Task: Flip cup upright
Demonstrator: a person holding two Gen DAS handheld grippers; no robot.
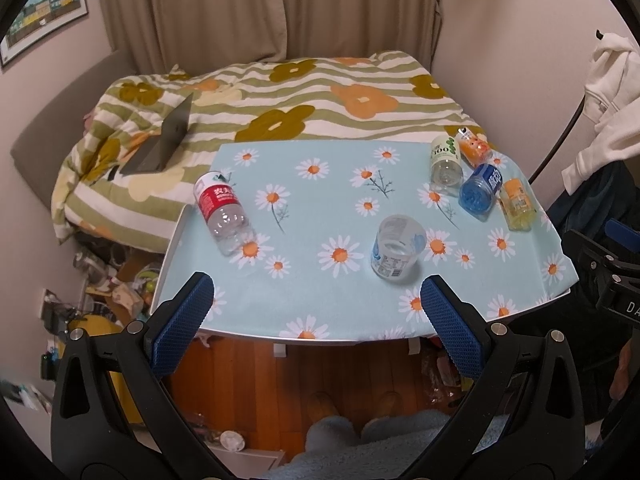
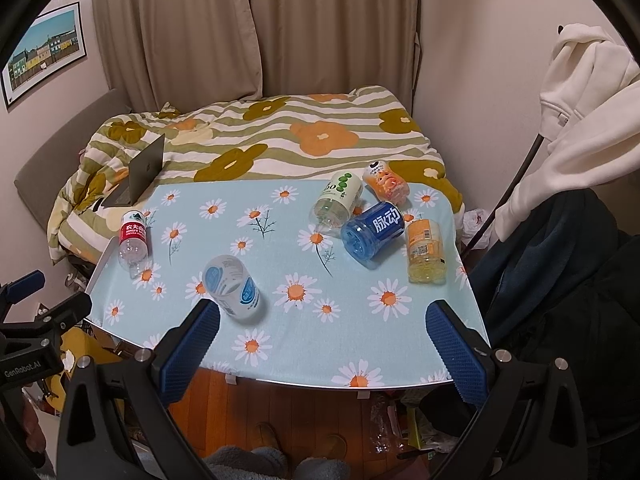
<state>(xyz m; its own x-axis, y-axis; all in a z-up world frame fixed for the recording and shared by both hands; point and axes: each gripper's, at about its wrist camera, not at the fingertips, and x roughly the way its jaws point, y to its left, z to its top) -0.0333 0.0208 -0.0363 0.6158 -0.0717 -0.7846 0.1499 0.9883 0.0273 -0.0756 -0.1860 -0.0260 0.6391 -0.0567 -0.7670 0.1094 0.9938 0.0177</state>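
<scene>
Both jaws were held spread, empty. The cup (image 1: 396,247), a clear cut bottle, lay tipped at table (image 1: 320,316) near-centre. Risk judged: slick, round wall rolling from left gripper (image 1: 316,320) or right gripper (image 2: 324,344).

pale blue daisy-print tablecloth (image 2: 352,312), green-striped floral quilt (image 2: 280,136), blue bottle (image 2: 370,230), red-labelled bottle (image 2: 134,236)

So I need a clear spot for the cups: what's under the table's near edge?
Under the daisy-cloth table: wooden floor, scattered wrappers, brown slippers. Further back, the tabletop hides everything.
</scene>
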